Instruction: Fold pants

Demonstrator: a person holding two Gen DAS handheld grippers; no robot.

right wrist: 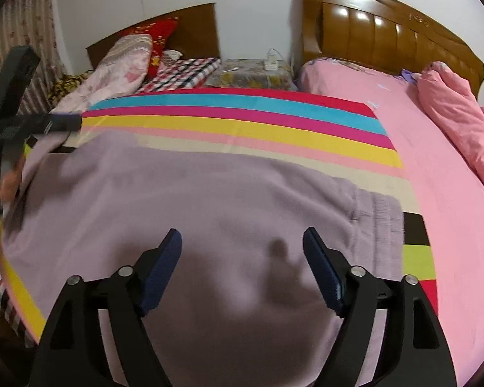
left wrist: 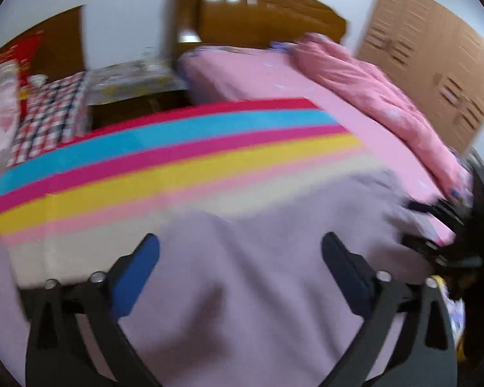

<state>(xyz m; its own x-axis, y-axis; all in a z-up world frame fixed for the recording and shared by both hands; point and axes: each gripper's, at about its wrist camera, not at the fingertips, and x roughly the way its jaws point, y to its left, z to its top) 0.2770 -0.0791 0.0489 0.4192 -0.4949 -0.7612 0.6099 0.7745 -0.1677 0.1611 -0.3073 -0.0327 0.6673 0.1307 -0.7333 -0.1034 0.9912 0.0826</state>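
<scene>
Lilac pants (right wrist: 193, 193) lie spread flat on a rainbow-striped blanket (right wrist: 242, 119) on the bed, with a ribbed band (right wrist: 380, 222) at their right end. My right gripper (right wrist: 242, 235) hovers over the middle of the pants, open, with nothing between its blue pads. My left gripper (left wrist: 240, 245) is also open and empty above the pants (left wrist: 290, 213); this view is blurred. In the right wrist view one of the left gripper's fingers (right wrist: 64, 122) shows over the pants' far left end, held by a hand (right wrist: 9, 183). The right gripper (left wrist: 416, 224) appears at the right edge of the left wrist view.
The blanket (left wrist: 145, 161) lies on a pink sheet (right wrist: 451, 225). A bunched pink quilt (right wrist: 461, 122) fills the right side below a wooden headboard (right wrist: 387, 25). A nightstand (right wrist: 251, 74) and a second bed with plaid cover (right wrist: 190, 71) stand beyond.
</scene>
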